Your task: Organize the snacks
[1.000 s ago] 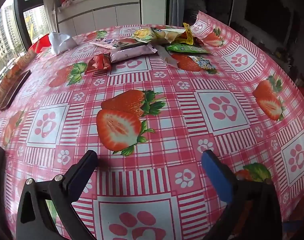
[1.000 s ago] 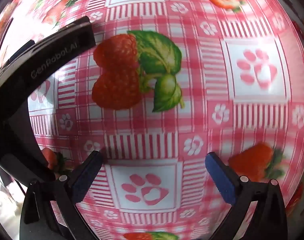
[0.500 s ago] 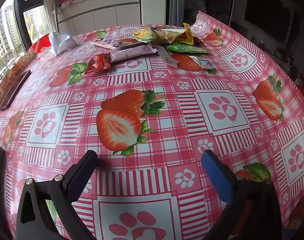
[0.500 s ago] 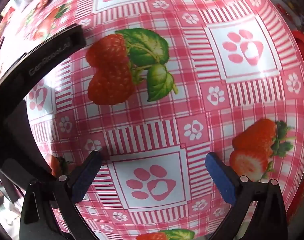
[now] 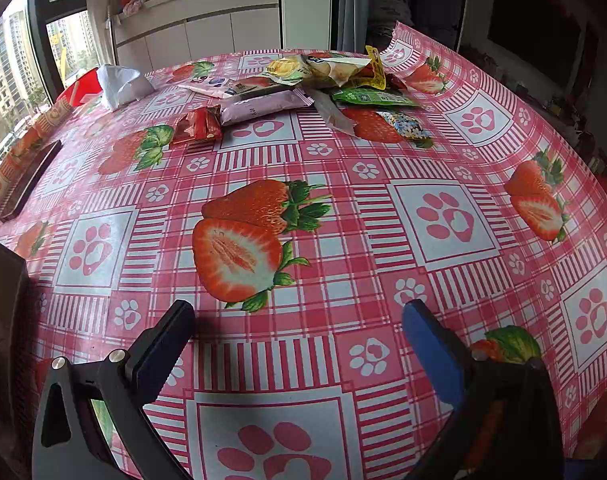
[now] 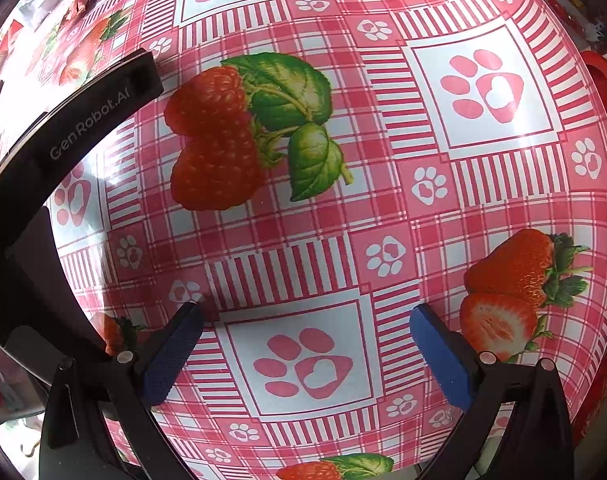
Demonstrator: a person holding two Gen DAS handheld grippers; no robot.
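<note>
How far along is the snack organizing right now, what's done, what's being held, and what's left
Nothing looks organized yet: the snack packets lie in a loose heap at the far side of the table, with a pink packet and a small red packet lying nearer. Nothing is in hand: the left gripper and right gripper are both open, over bare tablecloth. All the sorting remains.
</note>
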